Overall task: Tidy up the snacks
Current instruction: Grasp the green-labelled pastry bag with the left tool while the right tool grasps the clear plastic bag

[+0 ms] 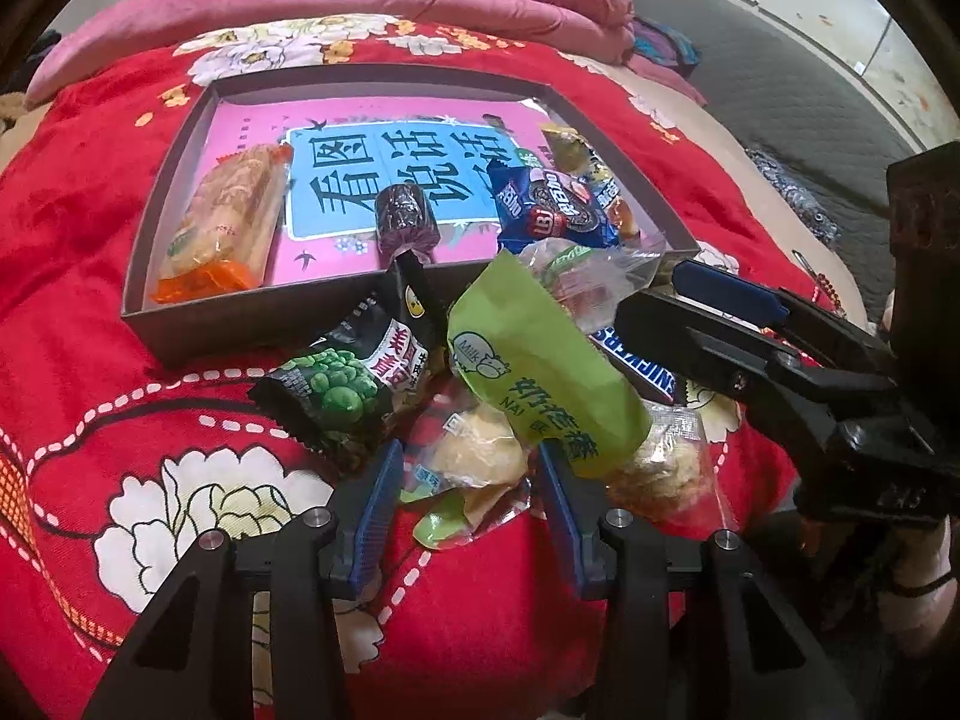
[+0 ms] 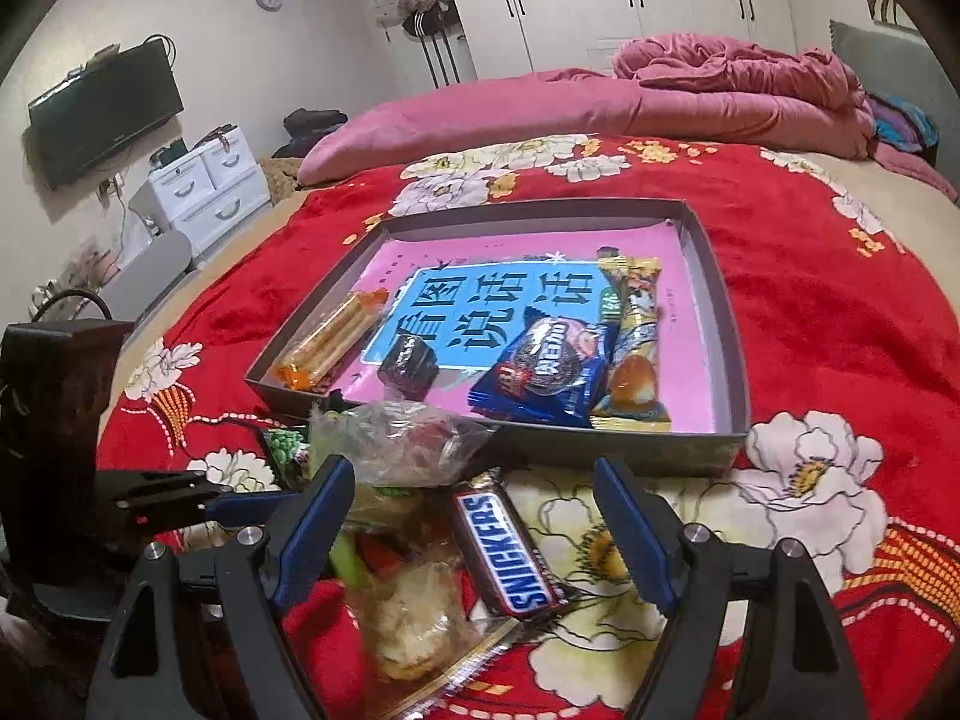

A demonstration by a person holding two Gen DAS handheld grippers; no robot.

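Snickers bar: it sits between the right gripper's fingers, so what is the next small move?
Probably lower and close the right gripper on the Snickers. Its jaws are open and straddle the bar, which lies on the blanket outside the tray, clear of the left gripper by the clear packets.

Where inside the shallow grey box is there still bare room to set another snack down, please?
The shallow grey box has bare pink liner along its far wall and in its right strip beside the gold wrapper. Its middle, between the orange cracker pack and the blue Oreo pack, is crowded around the dark candy.
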